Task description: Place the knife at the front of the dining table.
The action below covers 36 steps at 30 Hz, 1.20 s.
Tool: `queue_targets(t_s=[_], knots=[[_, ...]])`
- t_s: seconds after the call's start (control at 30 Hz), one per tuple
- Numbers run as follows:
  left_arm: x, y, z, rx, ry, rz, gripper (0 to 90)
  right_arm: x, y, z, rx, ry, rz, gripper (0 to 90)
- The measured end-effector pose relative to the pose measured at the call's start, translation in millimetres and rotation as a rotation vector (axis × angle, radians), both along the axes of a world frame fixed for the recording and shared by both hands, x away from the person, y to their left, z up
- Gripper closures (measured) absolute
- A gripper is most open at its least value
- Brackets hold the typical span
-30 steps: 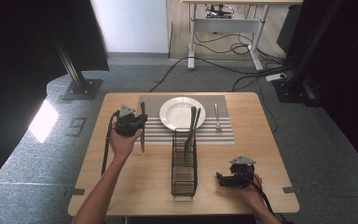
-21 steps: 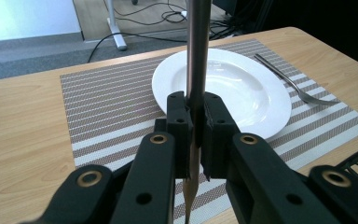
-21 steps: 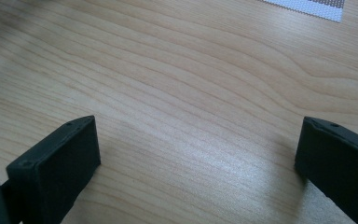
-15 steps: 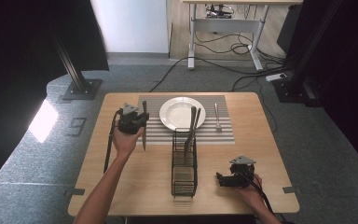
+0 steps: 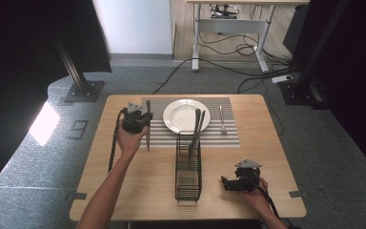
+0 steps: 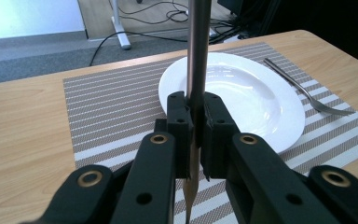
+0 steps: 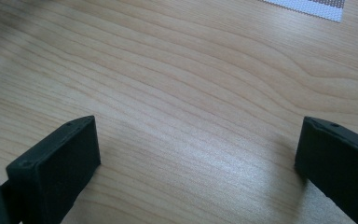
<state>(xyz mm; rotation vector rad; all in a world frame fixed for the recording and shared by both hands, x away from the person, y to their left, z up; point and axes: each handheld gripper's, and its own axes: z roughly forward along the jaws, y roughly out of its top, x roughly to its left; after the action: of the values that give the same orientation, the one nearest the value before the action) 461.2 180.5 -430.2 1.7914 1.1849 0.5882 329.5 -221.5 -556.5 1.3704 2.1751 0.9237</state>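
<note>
- Gripping a knife (image 6: 198, 56), the fingers (image 6: 182, 126) of the left gripper (image 6: 195, 135) are clamped tight on it, one on each side.
- The knife stands nearly straight up and down. Its handle goes up past the top of the left gripper view, and its pointed blade tip hangs down below the fingers.
- In the high view, the left gripper (image 5: 136, 120) holds the knife (image 5: 147, 136) over the left side of the striped placemat (image 5: 159, 136), just left of the white plate (image 5: 187, 116).
- A fork (image 5: 222, 119) lies on the placemat on the other side of the plate.
- A black wire rack (image 5: 188, 164) stands on the surface (image 5: 138, 186) in front of the plate. Two more long pieces of cutlery (image 5: 195, 133) lean in its far end.
- The right gripper (image 5: 240, 179) rests low near the front right of the surface. Its fingers (image 7: 56, 163) are wide apart with nothing between them, just bare wood.
- It looks like the table is being set, and this step is putting the knife down next to the plate.
- The next move calls for tipping the knife flat, lowering it onto the placemat beside the plate, then letting go gently so it does not bump the plate.
</note>
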Motion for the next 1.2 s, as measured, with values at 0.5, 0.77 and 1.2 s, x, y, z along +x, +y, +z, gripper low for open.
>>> queue_targets(t_s=[0.5, 0.77, 1.2], knots=[[23.2, -4.3, -5.7, 0.013, 0.019, 0.018, 83.7, 0.0, 0.0, 0.0, 0.000, 0.000, 0.001, 0.0], [53.4, -3.0, -22.7, -0.007, 0.093, 0.056, 83.7, 0.3, 0.1, 0.1, 0.000, 0.001, 0.003, 0.0], [67.5, -7.6, -39.4, -0.022, 0.150, 0.055, 83.8, -0.2, 0.2, 0.2, 0.000, -0.002, 0.004, 0.3]])
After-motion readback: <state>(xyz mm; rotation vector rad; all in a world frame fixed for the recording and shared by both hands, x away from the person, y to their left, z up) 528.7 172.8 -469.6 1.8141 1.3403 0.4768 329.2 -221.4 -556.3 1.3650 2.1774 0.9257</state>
